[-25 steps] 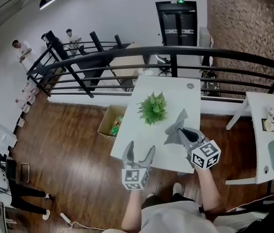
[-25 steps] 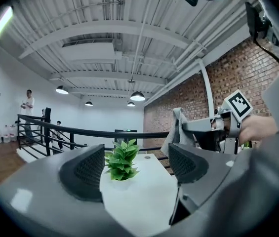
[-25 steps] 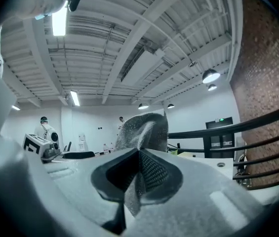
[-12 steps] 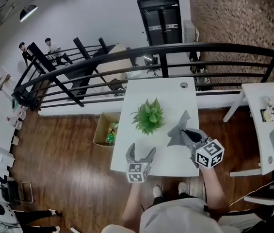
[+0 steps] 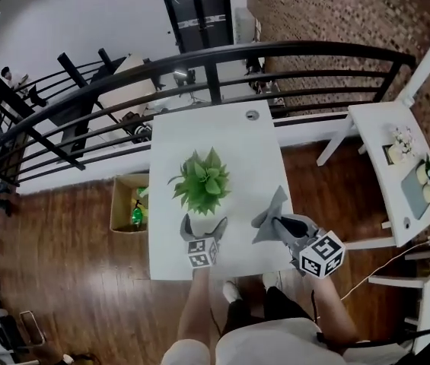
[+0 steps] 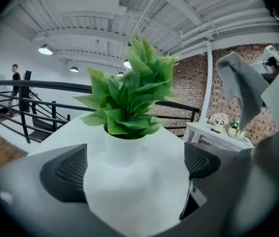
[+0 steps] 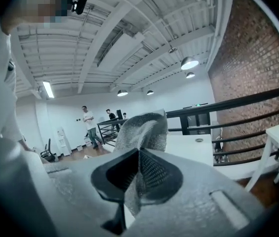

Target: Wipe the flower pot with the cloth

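Your pot (image 6: 117,149) is plain white and its plant (image 5: 202,181) bright green. The cloth (image 5: 269,217) is grey. The left gripper (image 5: 204,225) and right gripper (image 5: 277,223) are grey, their cubes marked in black-and-white squares. The table (image 5: 237,139) is white, the floor (image 5: 70,280) dark brown wood, the railing (image 5: 214,82) black, the wall (image 5: 329,14) reddish-brown brick.

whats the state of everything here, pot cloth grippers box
flower pot: upright on the table, untouched
cloth: pinched in the right gripper, free end sticking up
left gripper: jaws have just been opening, now wide, nothing between them, pot ahead
right gripper: shut on the cloth
cardboard box: open, on the floor
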Tool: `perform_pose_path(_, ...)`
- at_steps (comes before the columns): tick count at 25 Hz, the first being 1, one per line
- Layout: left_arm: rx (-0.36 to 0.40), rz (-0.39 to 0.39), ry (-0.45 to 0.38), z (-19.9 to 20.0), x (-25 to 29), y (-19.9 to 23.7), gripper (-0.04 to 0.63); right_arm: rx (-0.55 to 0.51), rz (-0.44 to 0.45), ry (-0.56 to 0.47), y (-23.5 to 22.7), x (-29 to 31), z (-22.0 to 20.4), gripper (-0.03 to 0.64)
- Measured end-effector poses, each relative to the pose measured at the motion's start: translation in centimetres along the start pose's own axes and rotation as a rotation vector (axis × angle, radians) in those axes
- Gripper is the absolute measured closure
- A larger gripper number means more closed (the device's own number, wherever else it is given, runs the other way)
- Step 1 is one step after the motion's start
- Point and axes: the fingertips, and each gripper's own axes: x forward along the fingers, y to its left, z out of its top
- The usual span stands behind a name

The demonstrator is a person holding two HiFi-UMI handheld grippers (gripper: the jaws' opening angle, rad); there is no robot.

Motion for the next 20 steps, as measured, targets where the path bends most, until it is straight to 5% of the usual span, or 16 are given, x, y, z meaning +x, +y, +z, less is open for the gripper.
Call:
perform_pose_path(9,-0.024,-0.010,-0.071,1.5,6.8,2.3,-0.028,0.000,-0.099,0.065,-1.3,-2.5,-3.0,0.620)
perform_pose_path(15,0.023,-0.034,-0.005,1.8,8.1,2.7,0.063,0.000,-0.124,0.079,-0.5,-3.6,-3.8,0.619)
perform_pose_path(20,-0.046,-0.106,0.048,1.9,6.9,1.9,0.083,-0.012,-0.099,0.065,1.0,-3.2,-3.1,0.620)
